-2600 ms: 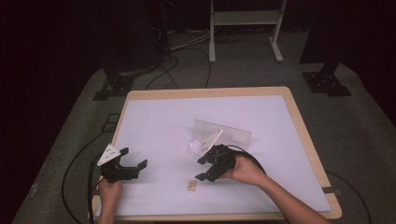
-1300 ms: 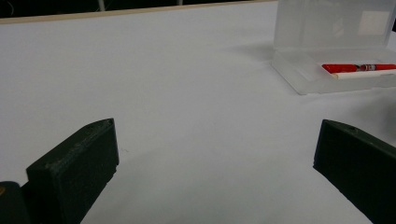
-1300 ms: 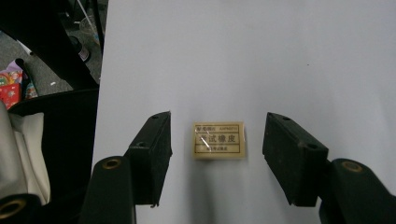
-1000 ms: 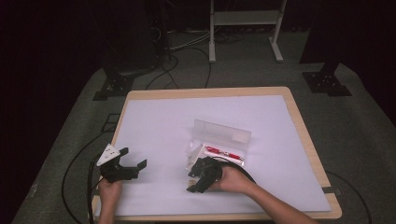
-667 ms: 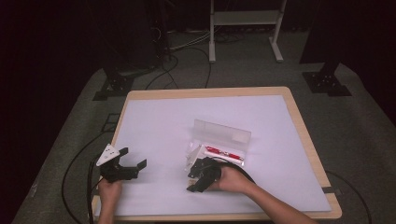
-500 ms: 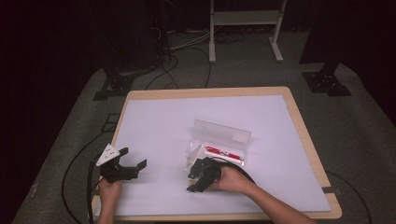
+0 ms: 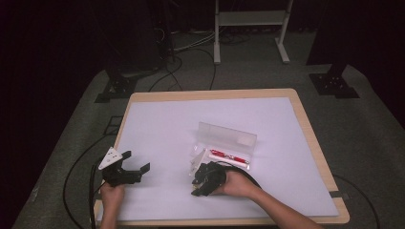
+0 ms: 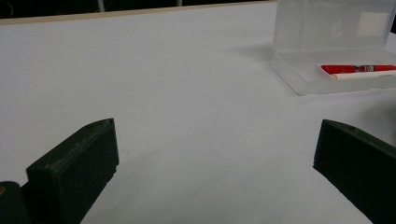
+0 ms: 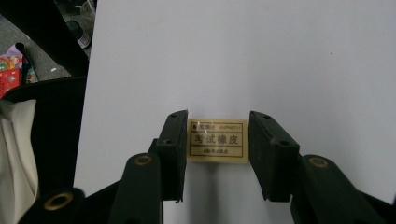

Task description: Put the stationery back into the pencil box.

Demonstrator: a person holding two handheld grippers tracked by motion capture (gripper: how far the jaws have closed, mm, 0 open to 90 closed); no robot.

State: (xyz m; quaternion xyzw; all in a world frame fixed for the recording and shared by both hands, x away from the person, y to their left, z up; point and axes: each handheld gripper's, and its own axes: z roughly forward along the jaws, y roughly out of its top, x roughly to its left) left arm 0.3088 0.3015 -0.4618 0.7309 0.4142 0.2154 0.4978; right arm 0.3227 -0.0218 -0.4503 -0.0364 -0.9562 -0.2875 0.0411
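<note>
A small cream eraser (image 9: 218, 140) with a printed label lies flat on the white table sheet (image 7: 167, 129). My right gripper (image 9: 218, 116) points down over it with a jaw at each short end. The jaws have just been closing; the left pad is at the eraser's edge and a thin gap remains at the right one. In the high view the right gripper (image 7: 198, 183) sits near the front edge, just in front of the clear pencil case (image 7: 224, 145). My left gripper (image 7: 137, 161) rests at the front left, open with nothing between its fingers (image 8: 74, 172).
The clear pencil case (image 8: 336, 70) stands open with its lid upright. It holds a red pen (image 8: 355, 68) and a white stick beside it. A black cable loops on the table behind the right hand. The table's wooden rim (image 7: 210, 94) borders the sheet.
The right gripper has moved from beside the case toward the front edge and now covers the eraser that lay bare there. The red pen now shows in the case. The left gripper has stayed put.
</note>
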